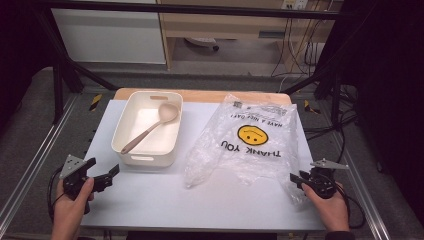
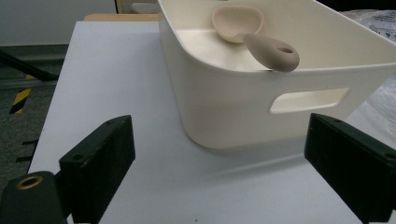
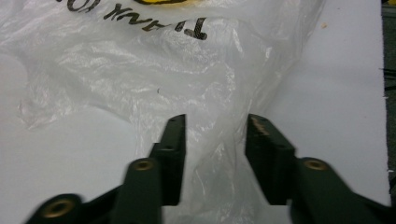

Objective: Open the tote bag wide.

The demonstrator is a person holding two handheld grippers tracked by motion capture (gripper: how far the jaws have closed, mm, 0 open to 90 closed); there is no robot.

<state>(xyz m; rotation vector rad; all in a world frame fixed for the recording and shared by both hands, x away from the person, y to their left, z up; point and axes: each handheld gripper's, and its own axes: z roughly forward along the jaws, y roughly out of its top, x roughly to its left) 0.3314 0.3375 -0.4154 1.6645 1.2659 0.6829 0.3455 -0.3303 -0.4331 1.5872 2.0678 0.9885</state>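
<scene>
A clear plastic bag printed with a yellow smiley and "THANK YOU" lies flat on the right half of the white table. My right gripper sits at the bag's near right corner. In the right gripper view its jaws stand narrowly apart, with a crumpled strip of the bag between them and a gap still visible at the pads. My left gripper is open just short of the cream bin. A beige spoon rests in the bin, its handle on the near rim.
The bin has a cut-out handle facing my left gripper. Metal frame rails run along both table sides, and cables lie on the floor at the right. Bare white tabletop stretches between the two hands.
</scene>
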